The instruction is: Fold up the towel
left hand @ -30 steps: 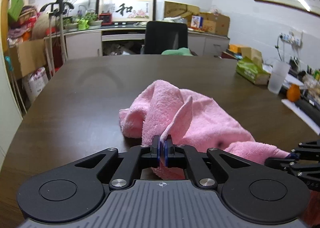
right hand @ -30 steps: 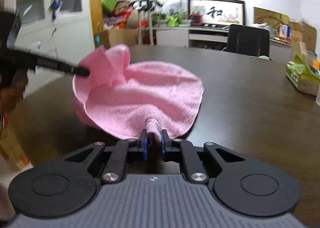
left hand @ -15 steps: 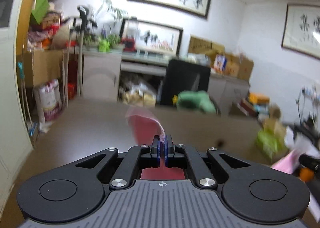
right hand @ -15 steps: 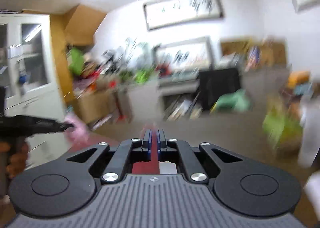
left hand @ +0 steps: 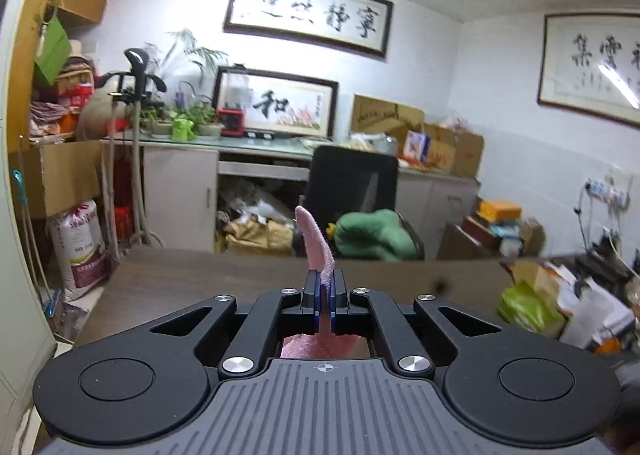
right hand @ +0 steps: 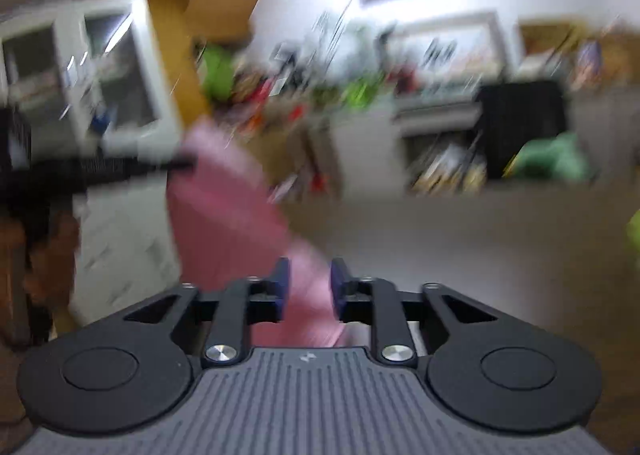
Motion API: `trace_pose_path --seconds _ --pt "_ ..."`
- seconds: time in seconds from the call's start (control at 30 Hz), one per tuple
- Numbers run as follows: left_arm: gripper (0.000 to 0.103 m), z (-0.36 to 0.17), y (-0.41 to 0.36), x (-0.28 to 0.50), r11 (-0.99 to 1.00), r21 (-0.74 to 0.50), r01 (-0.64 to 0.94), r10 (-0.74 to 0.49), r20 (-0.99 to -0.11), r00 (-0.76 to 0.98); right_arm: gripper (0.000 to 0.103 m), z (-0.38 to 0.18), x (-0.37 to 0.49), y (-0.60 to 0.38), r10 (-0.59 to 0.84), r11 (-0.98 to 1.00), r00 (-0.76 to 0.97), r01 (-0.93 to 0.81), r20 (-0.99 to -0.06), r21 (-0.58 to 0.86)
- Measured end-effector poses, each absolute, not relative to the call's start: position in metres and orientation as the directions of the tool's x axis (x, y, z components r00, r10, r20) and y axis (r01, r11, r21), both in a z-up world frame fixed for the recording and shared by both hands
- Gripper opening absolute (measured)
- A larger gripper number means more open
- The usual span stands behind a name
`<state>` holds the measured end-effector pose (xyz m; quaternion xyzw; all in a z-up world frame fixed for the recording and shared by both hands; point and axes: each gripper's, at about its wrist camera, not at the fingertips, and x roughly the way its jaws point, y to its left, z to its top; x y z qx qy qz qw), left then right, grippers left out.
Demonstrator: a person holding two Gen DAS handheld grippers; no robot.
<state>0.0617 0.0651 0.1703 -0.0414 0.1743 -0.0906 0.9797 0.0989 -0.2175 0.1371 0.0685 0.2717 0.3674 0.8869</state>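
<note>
The left hand-held gripper (left hand: 326,287) has its two blue-padded fingers pressed together on a corner of the soft pink terry towel (left hand: 316,247). A narrow tongue of the cloth stands up out of the pinch, curling a little toward the top, and more of it shows pink below the fingers, close against the gripper body. Beyond the fingertips lies the dark brown wooden surface (left hand: 192,275), and behind its far edge stands a black office chair (left hand: 352,183) with a green cushion (left hand: 372,233) on its seat.

From the right wrist everything is smeared by motion. The right hand-held gripper (right hand: 306,287) has its fingers spread, with a clear gap between the blue pads. The pink towel (right hand: 224,207) passes through that gap and runs as a broad band up and to the left, away from the chair (right hand: 520,123), toward the tip of the left hand-held gripper (right hand: 176,165), which reaches in from the left edge. Whether the spread pads touch the cloth I cannot tell through the blur. The towel hangs above the surface (right hand: 460,239) between the two tools, well to the left of the black chair, with the blurred white glass-fronted cabinet (right hand: 100,75) behind it.
</note>
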Motion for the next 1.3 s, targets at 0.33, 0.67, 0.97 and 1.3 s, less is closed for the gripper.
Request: trace_pose_path --seconds 0.33,0.67,0.97,1.3 --pt "0.004 0.173 0.111 -0.011 0.976 -0.188 0.111 -0.162 -0.282 0.946 0.06 0.086 0.101 -0.162 0.689 0.716 0.525 -0.602 -0.5 0.354" --pt "0.004 0.115 0.158 -0.052 0.962 -0.271 0.045 -0.154 -0.396 0.905 0.072 0.074 0.102 -0.188 0.789 0.611 0.426 -0.618 -0.442 0.495" --pt "0.005 0.083 0.199 -0.069 0.93 -0.366 -0.031 -0.149 -0.453 0.879 0.062 0.064 0.081 -0.168 0.776 0.627 0.365 -0.535 -0.515 0.566" --pt "0.006 0.063 0.22 -0.084 0.912 -0.405 -0.067 -0.146 -0.471 0.87 0.038 0.073 0.024 -0.165 0.712 0.69 0.447 -0.587 -0.541 0.424"
